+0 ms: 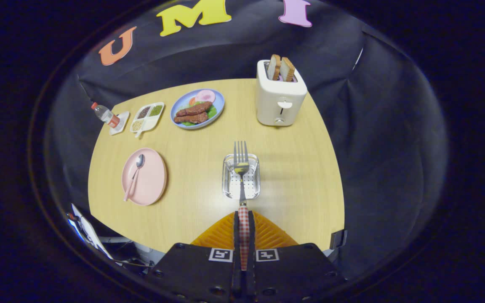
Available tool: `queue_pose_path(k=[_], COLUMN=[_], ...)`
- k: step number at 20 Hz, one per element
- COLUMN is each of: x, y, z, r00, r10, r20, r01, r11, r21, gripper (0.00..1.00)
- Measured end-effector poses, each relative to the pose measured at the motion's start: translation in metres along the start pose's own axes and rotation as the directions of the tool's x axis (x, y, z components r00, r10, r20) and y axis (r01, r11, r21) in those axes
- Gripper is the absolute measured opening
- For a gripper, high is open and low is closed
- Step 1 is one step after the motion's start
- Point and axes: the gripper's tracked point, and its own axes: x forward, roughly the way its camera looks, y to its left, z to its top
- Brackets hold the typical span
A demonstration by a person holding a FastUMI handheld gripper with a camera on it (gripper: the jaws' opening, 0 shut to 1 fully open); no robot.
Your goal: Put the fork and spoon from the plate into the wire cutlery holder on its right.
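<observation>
- Hand-held gripper point(243, 219): at the bottom centre of the frame, its two fingers closed tight together on the checked handle of the fork point(241, 166). Both fingers press on the handle, which runs up between them.
- Fork: held lengthwise along the fingers, tines pointing away toward the upper part of the frame. Its head and tines lie over the wire cutlery holder point(241, 182); whether the fork touches the holder cannot be told.
- Wire cutlery holder: a small clear-looking rectangular basket with a perforated base, standing on the tabletop point(301, 176) just ahead of the fingers, centre of the frame.
- Spoon point(134, 174): lying on the pink plate point(150, 185), left of centre, bowl toward the top, checked handle toward the lower left. Well apart from the holder.
- Pink plate: flat on the tabletop to the left of the holder, carrying the spoon.
- Toaster point(279, 99): white, upright, beyond the holder in the upper centre-right, two slices of bread standing in its slots.
- Blue plate point(220, 105): upper centre, holding food.
- Divided tray point(147, 118): upper left, just left of the blue plate, with grains in its compartments.
- Bottle point(105, 114): far upper left, tilted on a small white dish.
</observation>
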Motion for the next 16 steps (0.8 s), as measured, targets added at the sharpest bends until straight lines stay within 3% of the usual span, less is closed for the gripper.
queue_pose_path(k=[4, 10, 13, 16], x=[0.013, 0.034, 0.044, 0.053], y=[0.000, 0.002, 0.003, 0.006], z=[-0.003, -0.002, -0.001, 0.010], r00=[0.986, 0.923, 0.889, 0.884], r10=[0.032, 0.081, 0.080, 0.071], r20=[-0.161, -0.377, -0.451, -0.462], r01=[-0.022, -0.036, -0.024, -0.009], r11=[0.998, 0.991, 0.991, 0.991], r21=[0.063, 0.125, 0.129, 0.135], gripper=[0.05, 0.05, 0.05, 0.06])
